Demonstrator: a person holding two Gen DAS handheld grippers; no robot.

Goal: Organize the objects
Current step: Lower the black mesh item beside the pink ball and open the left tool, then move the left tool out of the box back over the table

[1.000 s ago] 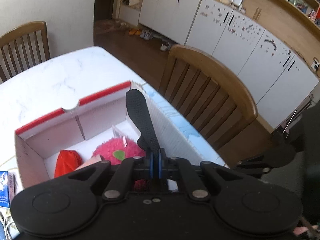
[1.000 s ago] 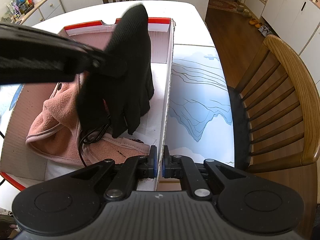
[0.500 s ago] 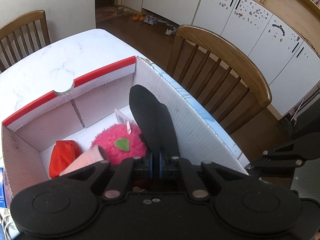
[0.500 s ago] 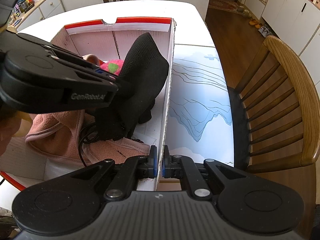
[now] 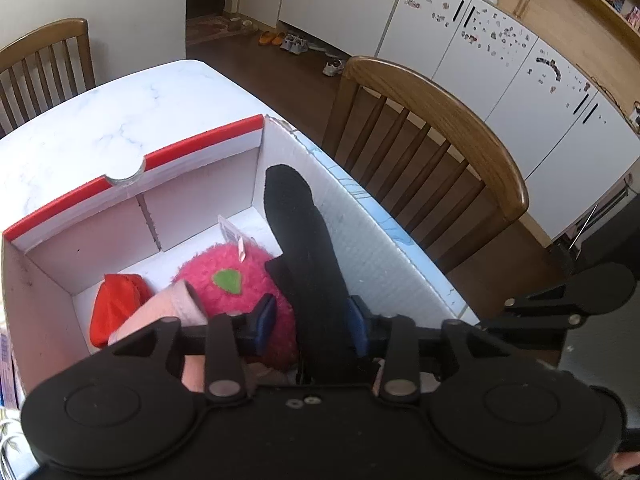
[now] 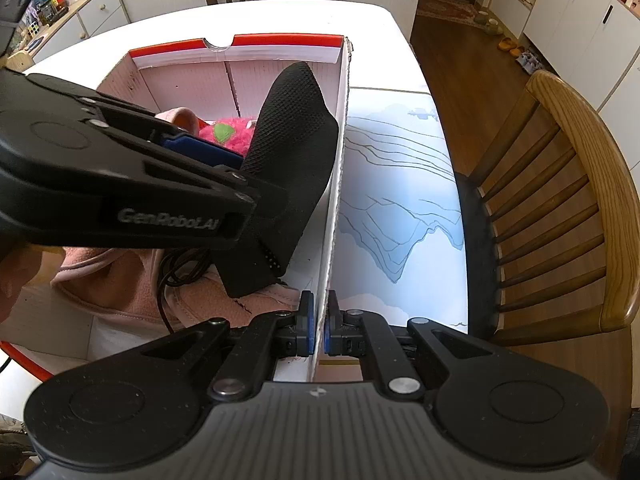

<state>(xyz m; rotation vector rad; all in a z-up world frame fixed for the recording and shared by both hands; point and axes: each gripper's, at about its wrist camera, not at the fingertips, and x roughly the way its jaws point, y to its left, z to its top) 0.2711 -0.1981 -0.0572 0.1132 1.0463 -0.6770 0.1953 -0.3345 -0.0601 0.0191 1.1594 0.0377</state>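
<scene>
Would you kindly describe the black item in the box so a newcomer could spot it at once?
On the white table stands an open red-rimmed cardboard box. Against its right-hand wall leans the black mesh item, between the open jaws of the left gripper. It alone is black and long; its neighbours are a pink fuzzy toy and pink fleece.

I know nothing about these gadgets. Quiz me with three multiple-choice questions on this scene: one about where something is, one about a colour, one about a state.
1. Where is the black sock?
A. on the chair
B. inside the box
C. on the floor

2. What colour is the fuzzy plush toy?
A. pink
B. blue
C. yellow

3. How is the left gripper?
A. open
B. shut on the sock
C. shut on the box wall

Answers:
1 B, it leans against the box's right inner wall.
2 A, pink with a green patch.
3 A, its blue pads stand apart either side of the sock.
</scene>
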